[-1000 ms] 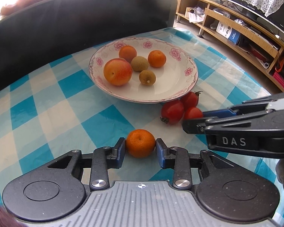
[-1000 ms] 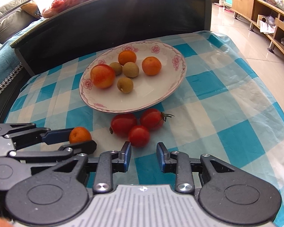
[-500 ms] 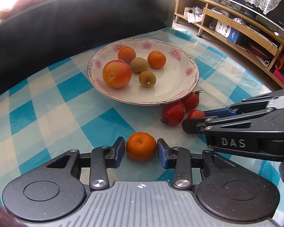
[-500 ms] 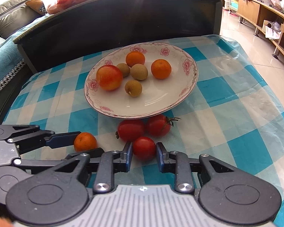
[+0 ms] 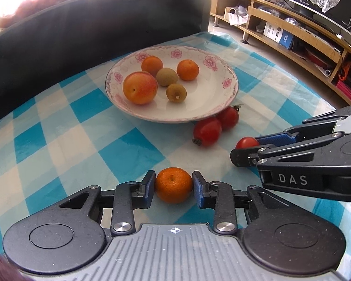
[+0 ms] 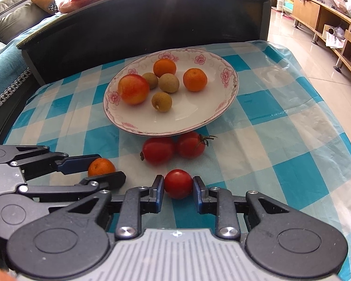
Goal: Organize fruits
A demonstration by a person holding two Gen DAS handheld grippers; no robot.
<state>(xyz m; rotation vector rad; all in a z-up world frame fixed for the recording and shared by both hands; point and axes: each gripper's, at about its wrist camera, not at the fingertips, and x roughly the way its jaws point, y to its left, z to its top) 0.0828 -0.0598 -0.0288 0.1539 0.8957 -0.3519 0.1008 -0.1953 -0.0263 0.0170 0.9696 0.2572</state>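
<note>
Left gripper [image 5: 173, 188]: its jaws have just been closing; both pads touch the small orange [image 5: 173, 185], low in the frame's centre.
Right gripper [image 6: 178, 185]: closed on a small tomato [image 6: 178, 183], lower centre of its view.
Plate [image 5: 213, 107]: above both, holding other fruits.
Two tomatoes [image 6: 173, 148]: just below the plate's rim.

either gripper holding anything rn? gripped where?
Both. The left gripper has just closed on the small orange, pads on its two sides. The right gripper pinches a cherry tomato across its sides.
</note>
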